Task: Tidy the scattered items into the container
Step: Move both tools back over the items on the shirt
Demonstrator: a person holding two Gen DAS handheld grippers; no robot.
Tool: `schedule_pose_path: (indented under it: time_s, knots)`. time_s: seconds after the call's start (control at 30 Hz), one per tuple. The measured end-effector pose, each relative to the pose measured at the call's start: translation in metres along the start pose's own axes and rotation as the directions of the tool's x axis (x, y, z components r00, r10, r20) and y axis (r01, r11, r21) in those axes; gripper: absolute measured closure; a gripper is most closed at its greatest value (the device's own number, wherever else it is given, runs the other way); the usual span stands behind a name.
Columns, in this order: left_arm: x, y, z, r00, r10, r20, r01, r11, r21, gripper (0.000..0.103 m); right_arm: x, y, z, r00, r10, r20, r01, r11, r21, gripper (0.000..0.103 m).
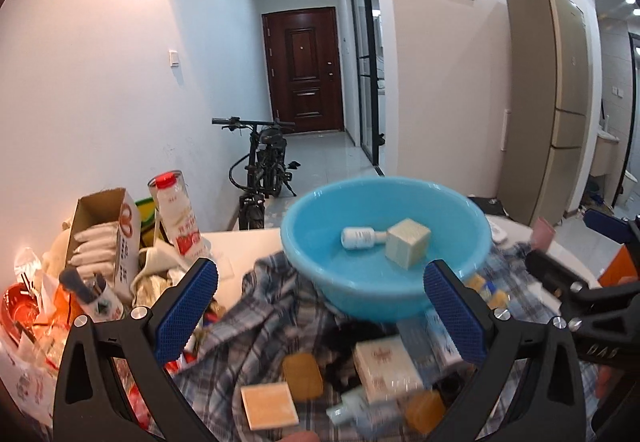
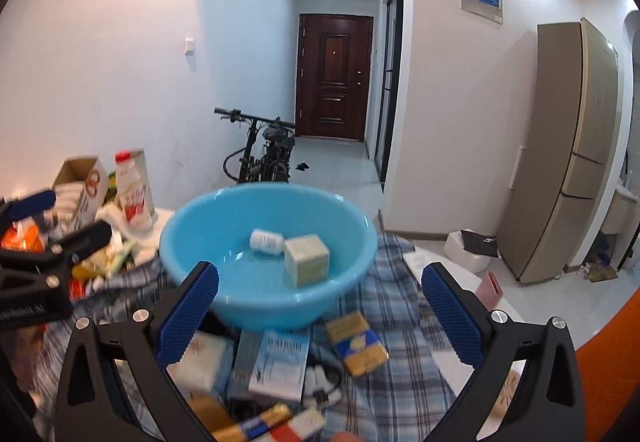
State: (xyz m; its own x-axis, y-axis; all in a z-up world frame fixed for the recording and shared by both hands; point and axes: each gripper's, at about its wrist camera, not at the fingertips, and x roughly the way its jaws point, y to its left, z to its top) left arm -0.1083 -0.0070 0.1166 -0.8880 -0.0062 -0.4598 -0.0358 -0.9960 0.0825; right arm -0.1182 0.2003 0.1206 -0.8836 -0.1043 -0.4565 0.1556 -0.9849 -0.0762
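L gripper (image 1: 320, 316) fingers apart, empty | R gripper (image 2: 320, 314) fingers apart, empty | basin (image 2: 208, 210) ahead on plaid cloth (image 2: 400, 382), holds bottle (image 2: 266, 241) + cube (image 2: 307, 259) | blue box (image 2: 280, 366) below/between R fingers, long axis pointing fwd → R nearer

White hallway (image 1: 120, 42), brown door (image 1: 304, 70)

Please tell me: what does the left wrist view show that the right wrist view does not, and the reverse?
Only the left wrist view shows a square tan tile and a red bowl at the far left. Only the right wrist view shows a blue-and-yellow packet and a pale blue box. Both share the blue basin holding a white bottle and a beige cube, lying on plaid cloth; both grippers' jaws stand open and empty.
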Motion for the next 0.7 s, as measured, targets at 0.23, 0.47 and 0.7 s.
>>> schedule_pose_path:
  time_s: [0.23, 0.47, 0.7]
  knots:
    - [0.0, -0.001, -0.028, 0.999, -0.02, -0.03, 0.02, 1.0, 0.012, 0.0, -0.011, 0.021, -0.056, 0.998, -0.016, -0.053, 0.012, 0.997, -0.081, 0.0]
    - [0.014, 0.002, -0.055, 0.996, -0.047, -0.081, 0.046, 0.999, -0.016, 0.0, -0.005, 0.016, -0.109, 0.977, 0.151, -0.148, -0.183, 0.957, -0.227, 0.0]
    - [0.031, -0.004, -0.073, 0.983, -0.135, -0.124, 0.13, 0.99, -0.049, 0.0, 0.01, 0.017, -0.139, 0.934, 0.286, -0.214, -0.352, 0.833, -0.427, 0.0]
